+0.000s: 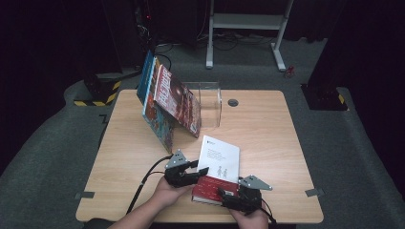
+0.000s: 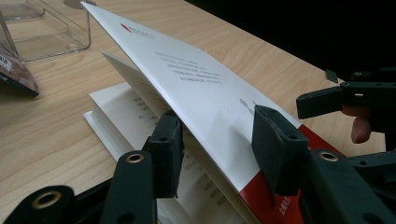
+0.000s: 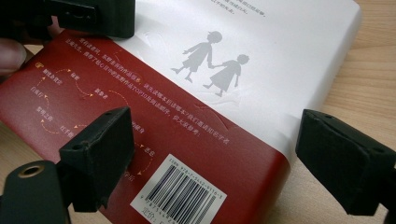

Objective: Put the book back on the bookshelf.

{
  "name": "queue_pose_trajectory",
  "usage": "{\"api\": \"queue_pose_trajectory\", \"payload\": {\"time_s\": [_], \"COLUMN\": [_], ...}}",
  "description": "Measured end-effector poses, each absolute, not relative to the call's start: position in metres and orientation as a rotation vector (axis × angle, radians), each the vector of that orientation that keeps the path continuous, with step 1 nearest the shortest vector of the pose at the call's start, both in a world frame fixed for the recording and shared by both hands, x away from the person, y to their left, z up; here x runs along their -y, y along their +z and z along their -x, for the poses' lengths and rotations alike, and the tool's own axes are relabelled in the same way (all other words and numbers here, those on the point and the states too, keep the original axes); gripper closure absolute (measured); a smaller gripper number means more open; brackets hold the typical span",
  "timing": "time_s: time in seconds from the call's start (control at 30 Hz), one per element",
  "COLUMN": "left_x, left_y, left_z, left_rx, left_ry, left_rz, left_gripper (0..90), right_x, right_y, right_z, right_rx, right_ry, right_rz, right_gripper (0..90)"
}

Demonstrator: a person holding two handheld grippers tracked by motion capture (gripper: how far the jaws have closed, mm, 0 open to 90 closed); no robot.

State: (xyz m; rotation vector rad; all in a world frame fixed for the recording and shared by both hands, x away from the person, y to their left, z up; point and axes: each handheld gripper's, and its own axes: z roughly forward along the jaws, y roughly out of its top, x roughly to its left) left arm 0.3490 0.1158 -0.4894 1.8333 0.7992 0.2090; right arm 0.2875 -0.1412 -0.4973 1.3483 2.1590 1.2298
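On the far left of the table (image 1: 119, 143), several large picture books (image 1: 167, 102) are leaned against a clear plastic stand (image 1: 210, 102), well apart from the work. Nearer, at the near edge, a white and red book (image 1: 217, 167) is lying flat, and its cover (image 2: 196, 88) is being lifted at the left side. The left tongs (image 1: 198, 168) are placed around this raised edge: one jaw is under the cover, above the printed pages (image 2: 126, 112), and the other jaw is over it. The jaws are half closed, but whether the cover is already pinched cannot be told. The step in hand is judged to be the opening of the book. To the right, the right tongs (image 1: 225, 194) are held over the red near part of the cover with the jaws spread, and nothing is gripped between them. For the next move, a firm pinch on the cover is probably needed, and then a swing upward and over, while the book is kept steady.
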Motion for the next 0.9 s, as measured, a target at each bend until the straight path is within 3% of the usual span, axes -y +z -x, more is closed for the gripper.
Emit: {"api": "queue_pose_trajectory", "payload": {"time_s": [0.9], "left_x": [-0.116], "left_y": [-0.483], "left_z": [-0.339], "left_rx": [-0.738], "left_ry": [0.287], "left_rz": [-1.836], "left_gripper": [54.3], "right_x": [0.143], "right_y": [-0.495], "right_z": [-0.284], "right_rx": [-2.129], "right_ry": [1.206], "right_rz": [-1.327], "right_gripper": [11.2]}}
